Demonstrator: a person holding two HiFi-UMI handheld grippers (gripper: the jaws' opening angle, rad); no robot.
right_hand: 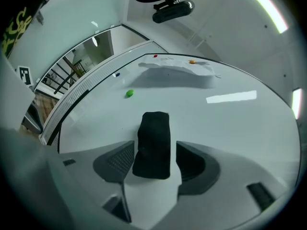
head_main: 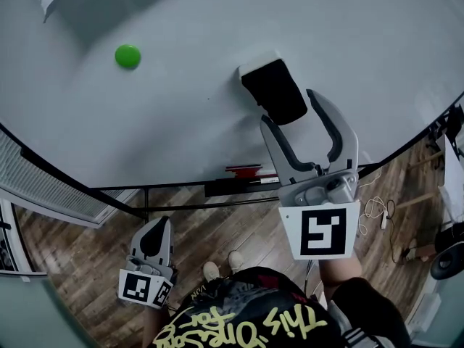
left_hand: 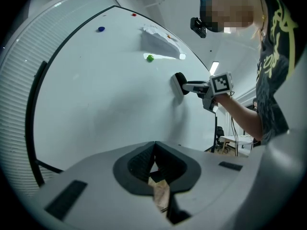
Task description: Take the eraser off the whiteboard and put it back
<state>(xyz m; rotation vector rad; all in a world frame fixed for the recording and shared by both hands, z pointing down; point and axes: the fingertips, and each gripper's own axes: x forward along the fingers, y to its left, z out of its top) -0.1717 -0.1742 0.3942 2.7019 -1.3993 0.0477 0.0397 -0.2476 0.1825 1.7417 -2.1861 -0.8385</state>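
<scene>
The black eraser [head_main: 274,91] sits on the whiteboard [head_main: 181,122] between the spread jaws of the right claw [head_main: 288,109], while the left claw [head_main: 154,238], pressed together, hangs lower down

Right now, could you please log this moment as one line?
right hand-held gripper: open, straddling eraser | eraser: on whiteboard, ungripped | left hand-held gripper: shut, empty
</scene>
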